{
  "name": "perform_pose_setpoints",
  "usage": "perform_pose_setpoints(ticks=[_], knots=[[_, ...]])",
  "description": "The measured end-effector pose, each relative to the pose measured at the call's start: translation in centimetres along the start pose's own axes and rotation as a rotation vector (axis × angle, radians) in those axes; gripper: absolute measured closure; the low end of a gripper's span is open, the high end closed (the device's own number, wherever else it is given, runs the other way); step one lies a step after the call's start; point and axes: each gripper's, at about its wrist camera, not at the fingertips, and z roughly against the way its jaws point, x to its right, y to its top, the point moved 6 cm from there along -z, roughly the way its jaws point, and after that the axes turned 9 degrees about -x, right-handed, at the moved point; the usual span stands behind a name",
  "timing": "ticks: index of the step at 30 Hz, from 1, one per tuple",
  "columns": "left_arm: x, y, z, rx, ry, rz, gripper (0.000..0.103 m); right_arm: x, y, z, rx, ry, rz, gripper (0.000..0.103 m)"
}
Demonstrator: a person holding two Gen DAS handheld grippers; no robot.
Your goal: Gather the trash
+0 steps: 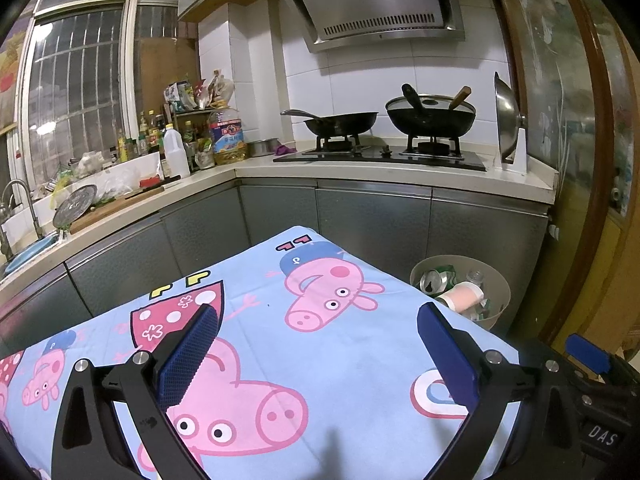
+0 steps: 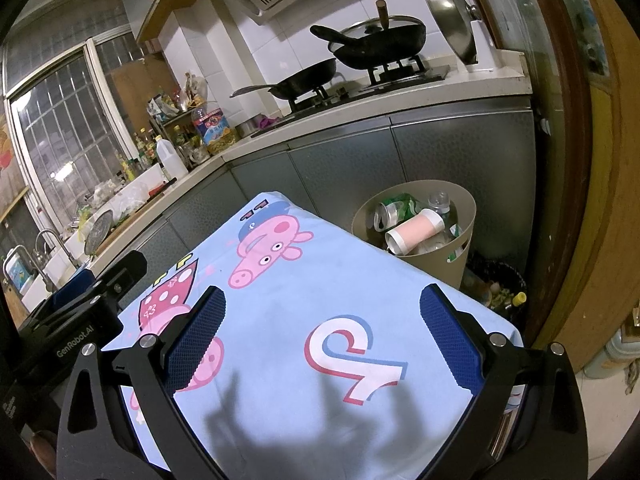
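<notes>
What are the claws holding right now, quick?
Left claw: open, holding nothing.
Right claw: open, holding nothing.

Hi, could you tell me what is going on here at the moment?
A person holds two grippers over a table with a cartoon-print cloth. The left gripper and right gripper are both open and empty. The beige bin beside the table already holds cans and a cup. No trash shows on the cloth.
</notes>
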Motion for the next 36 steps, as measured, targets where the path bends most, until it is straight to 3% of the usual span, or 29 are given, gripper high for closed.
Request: perform_pose_setpoints(ticks=[36], knots=[[0.16,0.23,-0.16,-0.008,-0.007,-0.013,0.004,0.08,0.01,-0.11,-0.005,0.0,0.0,0.006]])
